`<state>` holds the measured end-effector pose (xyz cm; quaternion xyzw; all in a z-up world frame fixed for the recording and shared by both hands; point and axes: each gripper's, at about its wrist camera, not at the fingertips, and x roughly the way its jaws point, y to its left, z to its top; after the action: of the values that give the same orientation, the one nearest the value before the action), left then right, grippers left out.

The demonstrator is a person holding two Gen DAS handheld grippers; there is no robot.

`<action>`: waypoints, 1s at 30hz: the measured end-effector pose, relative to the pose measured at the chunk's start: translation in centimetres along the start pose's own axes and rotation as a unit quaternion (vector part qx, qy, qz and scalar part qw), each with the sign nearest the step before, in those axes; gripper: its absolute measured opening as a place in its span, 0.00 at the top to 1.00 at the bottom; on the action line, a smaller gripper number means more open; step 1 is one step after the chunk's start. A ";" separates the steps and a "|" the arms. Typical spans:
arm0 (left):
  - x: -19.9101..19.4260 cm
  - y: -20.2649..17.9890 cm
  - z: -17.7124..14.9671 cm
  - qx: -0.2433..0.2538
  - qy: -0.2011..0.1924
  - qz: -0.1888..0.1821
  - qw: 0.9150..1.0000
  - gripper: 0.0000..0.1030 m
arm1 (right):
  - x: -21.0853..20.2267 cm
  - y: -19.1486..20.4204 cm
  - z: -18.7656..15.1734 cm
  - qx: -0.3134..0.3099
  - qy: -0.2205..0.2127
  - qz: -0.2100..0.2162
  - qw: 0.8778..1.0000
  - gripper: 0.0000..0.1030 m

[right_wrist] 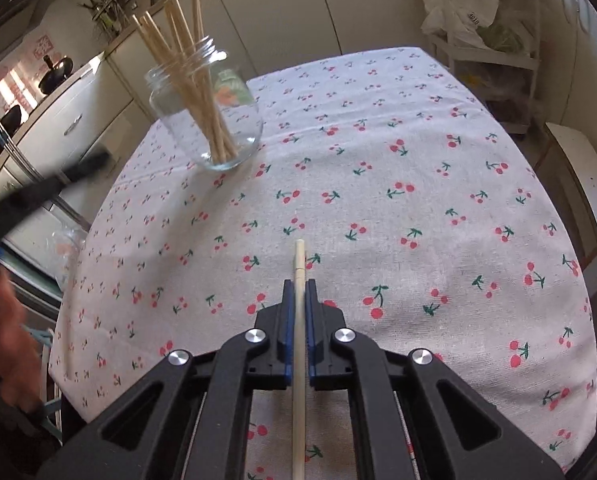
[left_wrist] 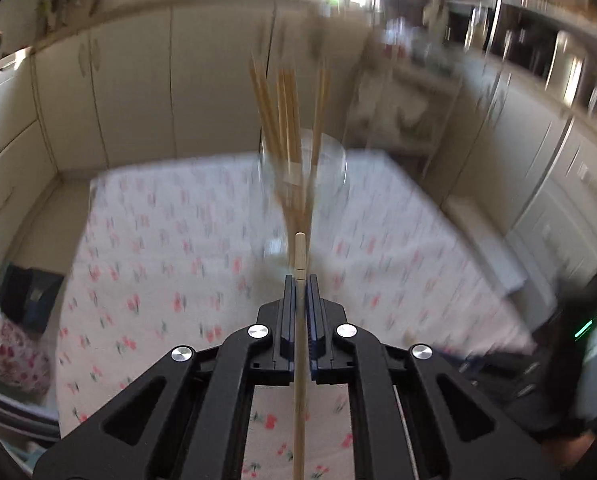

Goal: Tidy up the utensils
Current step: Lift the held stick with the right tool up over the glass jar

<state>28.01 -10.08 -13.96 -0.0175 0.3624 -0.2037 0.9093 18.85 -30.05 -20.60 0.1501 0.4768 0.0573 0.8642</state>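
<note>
Because the left wrist view is smeared by motion, only the near parts are sharp: the left claw (left_wrist: 300,280) at lower centre is pinched on a thin pale wooden chopstick (left_wrist: 300,256), gripped along its length so the tip juts forward like a pointer. Straight ahead, at frame centre, a clear glass jar (left_wrist: 303,168) filled with upright wooden sticks (left_wrist: 286,116) is stood on the cherry-print cloth of the bench (left_wrist: 158,240); the held stick is lined up with it, presumably for dropping in.

Through the right wrist view, the right claw (right_wrist: 299,284) is likewise pressed onto a second pale wooden chopstick (right_wrist: 299,260), tip forward, over bare cloth. The jar (right_wrist: 206,108) is seen at upper left, well apart, its sticks leaning against the rim. Blurred black gripper parts are seen at the left edge.
</note>
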 end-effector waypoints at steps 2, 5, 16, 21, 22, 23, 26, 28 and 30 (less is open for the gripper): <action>-1.7 0.5 1.7 -0.011 -0.046 -0.006 0.999 0.95 | -0.1 0.1 0.1 0.008 -0.009 0.005 1.000 0.94; -3.1 0.8 3.8 -0.021 -0.096 -0.007 0.995 0.95 | -0.4 -0.1 0.4 0.020 -0.028 0.026 0.999 0.94; -3.3 1.3 10.8 -0.076 -0.235 0.016 0.969 0.95 | -0.6 -2.1 2.2 0.080 -0.101 0.062 0.990 0.94; -1.5 0.9 12.5 -0.084 -0.264 0.020 0.961 0.95 | -0.3 -2.9 2.2 0.098 -0.101 0.064 0.988 0.94; -1.2 0.8 12.6 -0.086 -0.269 0.021 0.959 0.95 | -0.1 -2.9 2.2 0.101 -0.094 0.066 0.988 0.94; -0.8 0.6 12.9 -0.087 -0.277 0.025 0.957 0.95 | 0.0 -3.0 2.1 0.102 -0.093 0.067 0.988 0.94; -0.2 0.1 13.3 -0.080 -0.299 0.038 0.950 0.95 | 0.0 -2.7 2.0 0.094 -0.093 0.067 0.989 0.94; 0.3 -0.2 13.7 -0.076 -0.311 0.043 0.946 0.95 | 0.0 -2.6 2.0 0.089 -0.093 0.066 0.989 0.94; 0.9 -0.2 14.0 -0.076 -0.320 0.046 0.943 0.95 | 0.0 -2.6 2.0 0.088 -0.092 0.067 0.990 0.94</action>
<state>37.80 -12.26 -4.15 -0.1339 0.0676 -0.1177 0.9817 20.43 -32.93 -20.43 0.2616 0.3870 0.0586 0.8822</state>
